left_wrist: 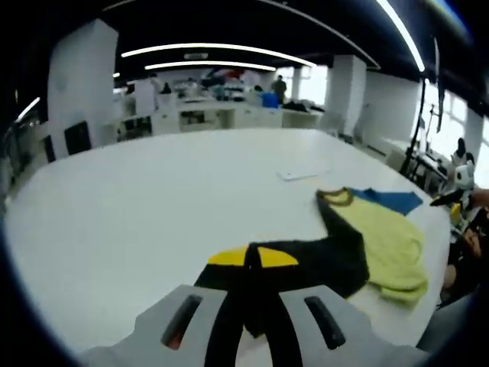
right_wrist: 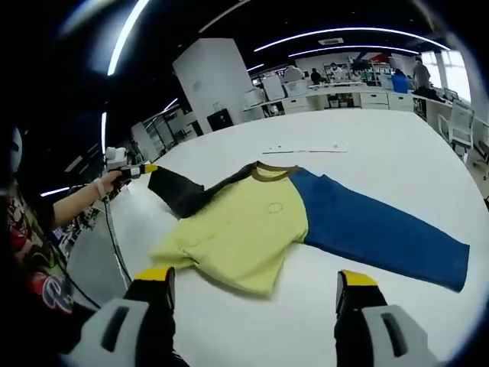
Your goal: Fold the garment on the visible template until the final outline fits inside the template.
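Note:
A shirt lies flat on the white table (right_wrist: 397,160), with a pale yellow body (right_wrist: 241,229), a blue sleeve (right_wrist: 382,229), a black sleeve (right_wrist: 179,191) and a brown collar (right_wrist: 271,173). In the left gripper view, my left gripper (left_wrist: 252,258) is shut on the end of the black sleeve (left_wrist: 321,260), its yellow tips close together on the cloth. In the right gripper view, a hand holds that left gripper (right_wrist: 141,170) at the sleeve end, which is raised a little. My right gripper (right_wrist: 256,279) stands open above the table just before the shirt's hem, holding nothing.
A thin white sheet (right_wrist: 306,147) lies on the table beyond the collar. The person's arm (right_wrist: 72,202) and body are at the table's left edge in the right gripper view. Desks, pillars and people stand far behind.

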